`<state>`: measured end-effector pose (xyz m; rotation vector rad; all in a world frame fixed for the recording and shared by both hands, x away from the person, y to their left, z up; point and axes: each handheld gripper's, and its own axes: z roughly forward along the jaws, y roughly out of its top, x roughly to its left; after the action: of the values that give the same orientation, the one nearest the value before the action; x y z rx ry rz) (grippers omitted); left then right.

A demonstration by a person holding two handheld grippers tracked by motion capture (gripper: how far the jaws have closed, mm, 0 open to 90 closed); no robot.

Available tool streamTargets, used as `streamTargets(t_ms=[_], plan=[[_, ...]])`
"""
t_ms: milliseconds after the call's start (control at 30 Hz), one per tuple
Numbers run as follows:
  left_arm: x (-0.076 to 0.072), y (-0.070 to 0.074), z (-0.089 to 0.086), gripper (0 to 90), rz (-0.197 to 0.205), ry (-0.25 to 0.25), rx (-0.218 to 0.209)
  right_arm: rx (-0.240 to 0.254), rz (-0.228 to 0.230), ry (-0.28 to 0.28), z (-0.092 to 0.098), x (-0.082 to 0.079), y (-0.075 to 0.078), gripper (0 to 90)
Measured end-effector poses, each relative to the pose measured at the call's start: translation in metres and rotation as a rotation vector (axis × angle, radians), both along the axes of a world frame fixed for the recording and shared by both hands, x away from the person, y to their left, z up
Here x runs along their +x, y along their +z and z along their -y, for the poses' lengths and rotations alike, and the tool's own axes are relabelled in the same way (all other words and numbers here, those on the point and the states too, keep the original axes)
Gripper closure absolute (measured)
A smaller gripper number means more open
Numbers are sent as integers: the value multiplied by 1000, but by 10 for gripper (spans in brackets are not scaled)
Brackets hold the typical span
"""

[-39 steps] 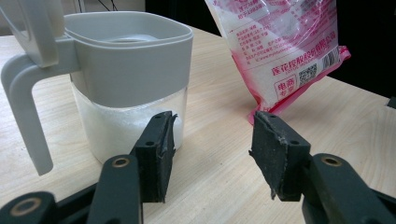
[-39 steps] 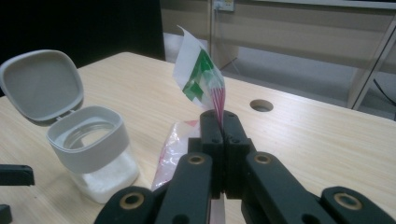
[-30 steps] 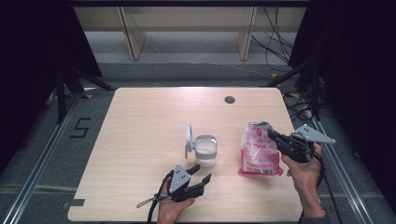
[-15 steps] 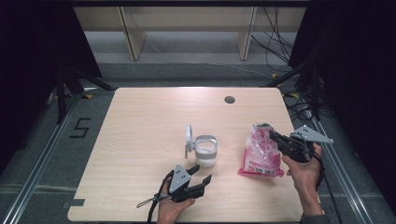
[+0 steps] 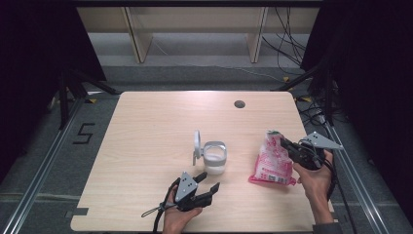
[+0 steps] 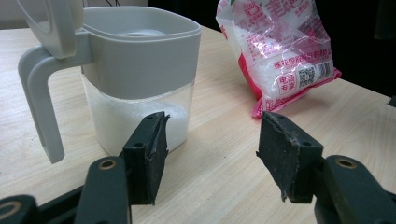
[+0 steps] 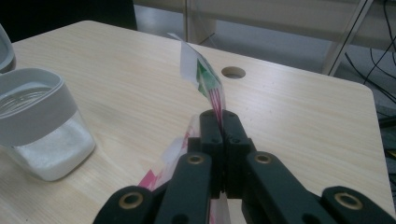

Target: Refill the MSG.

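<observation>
the right gripper (image 5: 285, 143) pinches the top of the pink bag (image 5: 271, 163) near the table's (image 5: 146, 126) right edge — the left gripper (image 5: 208, 181), jaws apart and just widened, holds nothing near the front edge, facing the container (image 5: 214, 157).

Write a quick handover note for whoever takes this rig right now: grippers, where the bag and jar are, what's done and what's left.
Right gripper: shut on the top edge of the bag, which stands near the table's right side.
Left gripper: open, its jaws have just been opening, nothing between them; it rests near the front edge, aimed at the jar.
Jar: mid-table, lid flipped up, white grains already inside.
Done: bag gripped, jar opened.
Left, probably: steady the jar, bring the bag over and pour.
</observation>
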<state>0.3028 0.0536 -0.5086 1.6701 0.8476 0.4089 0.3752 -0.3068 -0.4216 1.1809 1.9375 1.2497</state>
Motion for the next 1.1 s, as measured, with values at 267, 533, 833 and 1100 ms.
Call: streamTargets(t_ms=[267, 533, 833, 1100], plan=[[0, 1, -3, 411, -5, 13, 9, -19, -32, -18, 1, 3, -9, 900], [1, 1, -3, 412, 0, 8, -4, -32, -54, -18, 5, 7, -15, 900], [0, 1, -4, 411, -5, 12, 10, -44, -36, -26, 5, 8, -17, 893], [1, 0, -3, 410, -4, 13, 0, -41, -41, -45, 7, 10, -21, 861]])
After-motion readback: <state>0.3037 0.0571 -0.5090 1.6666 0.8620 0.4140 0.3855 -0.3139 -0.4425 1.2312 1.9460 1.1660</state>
